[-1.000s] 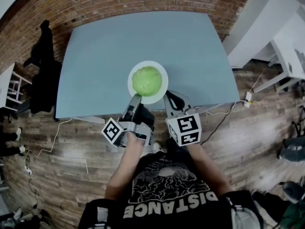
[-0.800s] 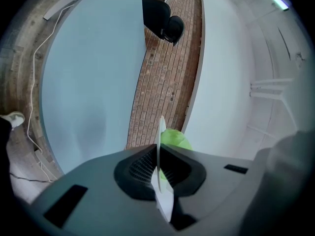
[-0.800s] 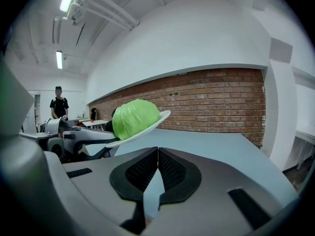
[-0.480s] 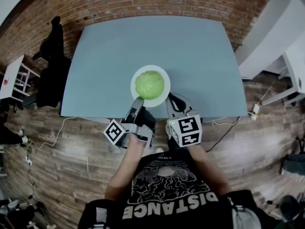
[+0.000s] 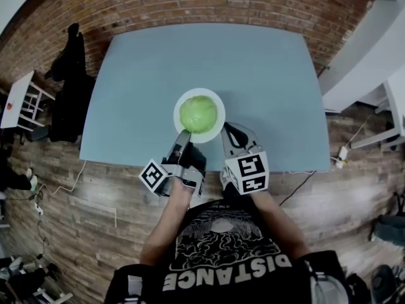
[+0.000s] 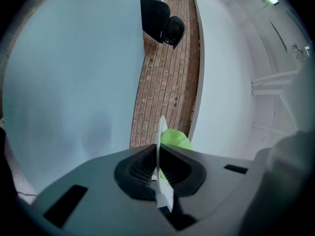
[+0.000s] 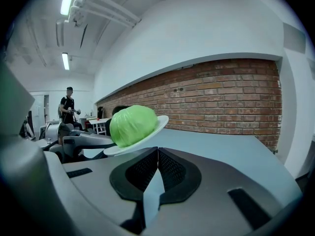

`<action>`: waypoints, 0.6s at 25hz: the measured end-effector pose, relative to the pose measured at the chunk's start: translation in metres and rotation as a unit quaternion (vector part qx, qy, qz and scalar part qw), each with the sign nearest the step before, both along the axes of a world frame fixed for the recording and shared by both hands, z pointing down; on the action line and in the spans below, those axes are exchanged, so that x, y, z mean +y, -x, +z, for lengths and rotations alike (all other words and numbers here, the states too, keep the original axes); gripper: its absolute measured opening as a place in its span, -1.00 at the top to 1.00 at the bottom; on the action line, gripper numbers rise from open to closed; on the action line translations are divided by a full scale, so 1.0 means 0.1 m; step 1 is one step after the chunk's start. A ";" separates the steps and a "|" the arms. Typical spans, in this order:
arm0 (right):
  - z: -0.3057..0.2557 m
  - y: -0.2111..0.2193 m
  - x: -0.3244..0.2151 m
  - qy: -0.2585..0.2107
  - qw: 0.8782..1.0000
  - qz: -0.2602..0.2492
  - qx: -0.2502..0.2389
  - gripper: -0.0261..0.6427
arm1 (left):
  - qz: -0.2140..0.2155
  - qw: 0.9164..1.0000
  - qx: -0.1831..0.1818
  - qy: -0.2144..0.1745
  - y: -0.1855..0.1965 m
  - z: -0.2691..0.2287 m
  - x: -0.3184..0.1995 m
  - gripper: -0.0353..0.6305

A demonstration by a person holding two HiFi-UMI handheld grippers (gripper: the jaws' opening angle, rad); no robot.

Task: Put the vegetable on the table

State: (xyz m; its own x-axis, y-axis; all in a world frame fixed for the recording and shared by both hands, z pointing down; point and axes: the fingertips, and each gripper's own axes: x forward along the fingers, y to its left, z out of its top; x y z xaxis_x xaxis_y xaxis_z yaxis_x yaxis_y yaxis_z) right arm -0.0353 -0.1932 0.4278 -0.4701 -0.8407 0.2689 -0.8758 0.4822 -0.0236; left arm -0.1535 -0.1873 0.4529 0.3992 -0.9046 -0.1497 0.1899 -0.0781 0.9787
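Over the last second the near edge of the counter [image 5: 253, 75] slides back toward you, so the white plate [image 5: 179, 104] with the green cabbage [image 5: 199, 113] now hangs well in over the blue top rather than at its lip. In the last half second almost nothing shifts, which suggests your carry is settling. Your left gripper [image 5: 183, 134] is clamped on the plate's near rim, with the thin white edge pinched between its jaws and the cabbage just beyond the tips. Your right gripper [image 5: 228, 129] has its jaws pressed together on nothing, and the plate floats ahead of them and to their left, tilted and clear of the counter. The cabbage rides on the plate, not on the counter, so the task is not done. I judge lowering comes next, and a one-sided grip on a tilted plate could let the cabbage roll.
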 end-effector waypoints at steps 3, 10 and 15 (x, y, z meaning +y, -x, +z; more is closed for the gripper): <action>0.03 -0.08 -0.14 0.003 1.000 0.001 0.001 0.89 | -0.003 1.000 0.000 0.006 -0.04 0.07 -0.12 0.86; 0.13 -0.23 -0.41 0.013 1.000 0.000 0.000 0.89 | -0.017 1.000 -0.007 0.024 -0.07 0.30 -0.36 0.86; 0.19 -0.27 -0.57 0.022 1.000 -0.004 -0.006 0.89 | -0.019 0.998 -0.036 0.043 -0.11 0.48 -0.50 0.86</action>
